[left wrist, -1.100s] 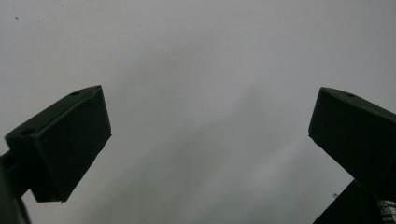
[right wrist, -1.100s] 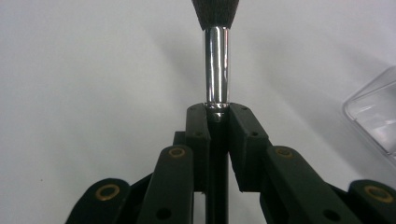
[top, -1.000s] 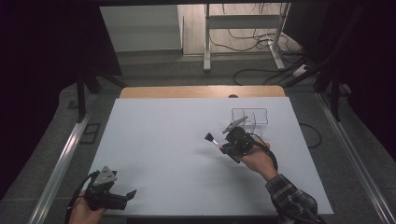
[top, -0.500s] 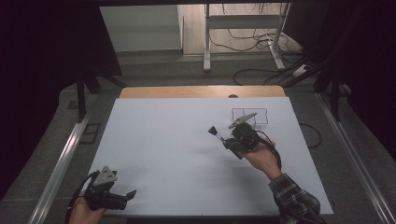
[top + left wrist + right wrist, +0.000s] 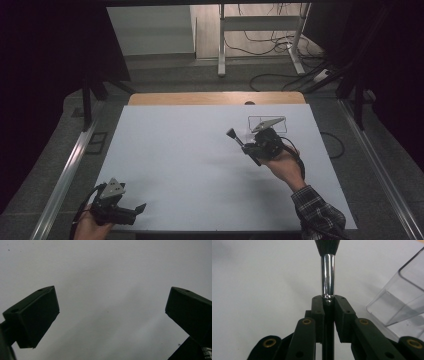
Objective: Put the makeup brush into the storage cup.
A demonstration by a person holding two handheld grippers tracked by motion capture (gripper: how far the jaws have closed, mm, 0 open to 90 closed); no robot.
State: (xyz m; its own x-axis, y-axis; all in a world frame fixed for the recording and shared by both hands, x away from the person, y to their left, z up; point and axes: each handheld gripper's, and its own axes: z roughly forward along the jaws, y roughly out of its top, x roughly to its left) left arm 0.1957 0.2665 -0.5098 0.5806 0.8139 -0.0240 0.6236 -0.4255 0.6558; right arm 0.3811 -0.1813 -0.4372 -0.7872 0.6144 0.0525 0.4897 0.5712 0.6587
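Right gripper (image 5: pixel 328 301): jaws pressed together on the handle of a makeup brush (image 5: pixel 328 275), pinching it just below the shiny metal ferrule; in the high view this gripper (image 5: pixel 239 142) is held above the desk, right of the middle, by a hand with a plaid sleeve behind it.
Makeup brush: clamped in the right gripper, lifted off the desk; its dark bristle head points away from the hand, up and to the left in the high view (image 5: pixel 231 134).
Clear box (image 5: pixel 402 297): a transparent plastic container with inner dividers, standing on the desk just beside the right gripper; in the high view (image 5: pixel 256 120) it sits right behind the gripper, toward the far edge.
Left gripper (image 5: pixel 112 307): jaws wide apart with nothing between them, bare desk beneath; in the high view (image 5: pixel 140 208) it rests low at the near left corner, well apart from the brush.
Desk (image 5: pixel 175 150): white top, with a wooden strip along the far edge.
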